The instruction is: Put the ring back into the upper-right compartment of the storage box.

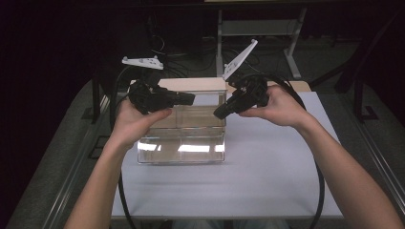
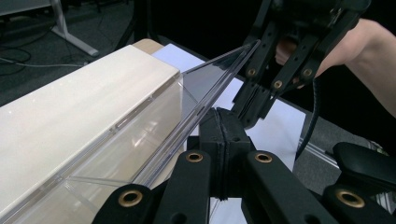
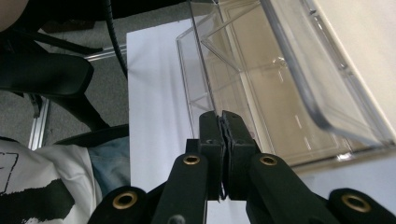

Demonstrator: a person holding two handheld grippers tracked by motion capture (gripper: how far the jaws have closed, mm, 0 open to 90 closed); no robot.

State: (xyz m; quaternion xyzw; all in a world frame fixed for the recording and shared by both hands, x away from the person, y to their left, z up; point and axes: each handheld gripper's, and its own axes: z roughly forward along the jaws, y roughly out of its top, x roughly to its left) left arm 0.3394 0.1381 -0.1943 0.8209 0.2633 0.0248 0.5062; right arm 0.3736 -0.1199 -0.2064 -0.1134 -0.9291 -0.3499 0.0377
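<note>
A clear plastic box point(image 1: 181, 152) stands on the white table top point(image 1: 267, 181). Its clear lid point(image 1: 200, 100) is tilted up off the box. My left gripper point(image 1: 191, 98) is shut at the lid's left end. In the left gripper view its closed tips point(image 2: 219, 123) sit right beside the lid's edge point(image 2: 210, 84), with nothing seen between them. My right gripper point(image 1: 218, 114) is shut at the box's upper right corner, angled down. It also shows in the left gripper view point(image 2: 250, 112). In the right gripper view the closed jaws point(image 3: 221, 116) point at the open box point(image 3: 243, 88), with the raised lid point(image 3: 317, 84) to their right.
A long beige block point(image 1: 191, 84) lies along the back of the box point(image 2: 70, 116). Table legs and cables point(image 1: 258, 43) fill the dark floor behind. A black chair seat point(image 3: 46, 74) is beside the table's near edge. A metal rail point(image 1: 377, 152) runs along the table's right side.
</note>
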